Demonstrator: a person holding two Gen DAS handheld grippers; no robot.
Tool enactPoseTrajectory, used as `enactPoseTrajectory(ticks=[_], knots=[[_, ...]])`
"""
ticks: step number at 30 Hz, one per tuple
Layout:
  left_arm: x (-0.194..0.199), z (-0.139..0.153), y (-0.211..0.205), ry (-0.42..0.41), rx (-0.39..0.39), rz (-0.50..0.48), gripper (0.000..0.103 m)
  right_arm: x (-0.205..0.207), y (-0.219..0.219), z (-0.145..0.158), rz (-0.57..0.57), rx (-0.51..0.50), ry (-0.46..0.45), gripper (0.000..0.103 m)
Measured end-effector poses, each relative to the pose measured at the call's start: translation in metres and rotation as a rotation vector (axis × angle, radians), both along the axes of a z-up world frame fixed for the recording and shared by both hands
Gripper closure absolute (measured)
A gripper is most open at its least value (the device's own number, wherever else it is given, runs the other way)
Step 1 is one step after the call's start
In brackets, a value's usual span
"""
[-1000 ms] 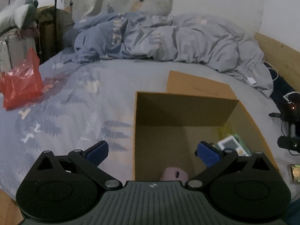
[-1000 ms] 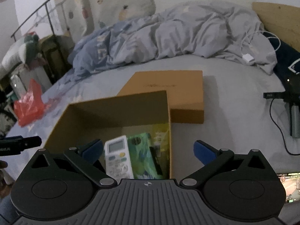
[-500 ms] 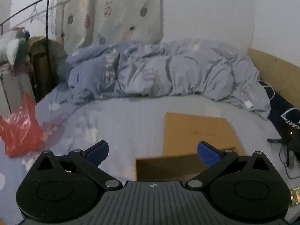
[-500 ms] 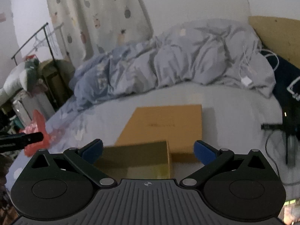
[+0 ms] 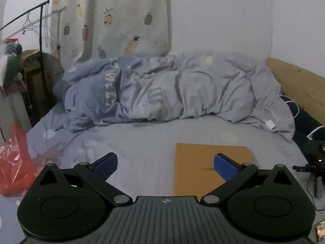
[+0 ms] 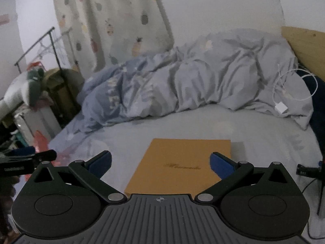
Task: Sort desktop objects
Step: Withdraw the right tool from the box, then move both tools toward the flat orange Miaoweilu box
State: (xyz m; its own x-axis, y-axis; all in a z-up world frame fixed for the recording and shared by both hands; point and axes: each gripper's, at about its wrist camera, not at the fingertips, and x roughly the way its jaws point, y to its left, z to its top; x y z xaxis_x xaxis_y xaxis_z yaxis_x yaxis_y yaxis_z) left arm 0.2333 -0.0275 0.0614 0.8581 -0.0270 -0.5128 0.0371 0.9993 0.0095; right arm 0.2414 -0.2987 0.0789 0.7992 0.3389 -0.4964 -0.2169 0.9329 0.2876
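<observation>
Both grippers, left and right, spread apart, empty. Box lid flat mid-bed. Likely the closing step: next, grasp lid edges squarely.

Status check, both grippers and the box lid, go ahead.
Left gripper open, empty. Right gripper open, empty. Brown box lid flat on the bed sheet, beyond both. Nothing between the fingers.

Rumpled grey-blue duvet is piled along the back of the bed, pineapple curtain hanging behind it. White charger cable lies on the duvet, red plastic bag sits at the left edge.
</observation>
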Motion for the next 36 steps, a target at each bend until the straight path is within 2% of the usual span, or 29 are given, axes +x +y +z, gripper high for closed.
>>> enactPoseTrajectory(ticks=[8, 12, 24, 29, 36], knots=[[0.058, -0.024, -0.003, 0.044, 0.015, -0.002, 0.000, 0.060, -0.004, -0.029, -0.027, -0.011, 0.046, 0.000], [0.091, -0.047, -0.010, 0.083, 0.026, -0.007, 0.000, 0.090, -0.010, -0.049, -0.043, -0.021, 0.072, 0.000], [0.157, -0.116, -0.028, 0.194, 0.069, -0.038, 0.000, 0.179, -0.027, -0.134, -0.070, -0.079, 0.226, 0.000], [0.181, -0.139, -0.026, 0.276, 0.045, -0.035, 0.000, 0.198, -0.032, -0.170, -0.070, -0.102, 0.293, 0.000], [0.199, -0.156, -0.021, 0.393, -0.048, -0.066, 0.000, 0.208, -0.040, -0.214, -0.088, -0.104, 0.369, 0.000]])
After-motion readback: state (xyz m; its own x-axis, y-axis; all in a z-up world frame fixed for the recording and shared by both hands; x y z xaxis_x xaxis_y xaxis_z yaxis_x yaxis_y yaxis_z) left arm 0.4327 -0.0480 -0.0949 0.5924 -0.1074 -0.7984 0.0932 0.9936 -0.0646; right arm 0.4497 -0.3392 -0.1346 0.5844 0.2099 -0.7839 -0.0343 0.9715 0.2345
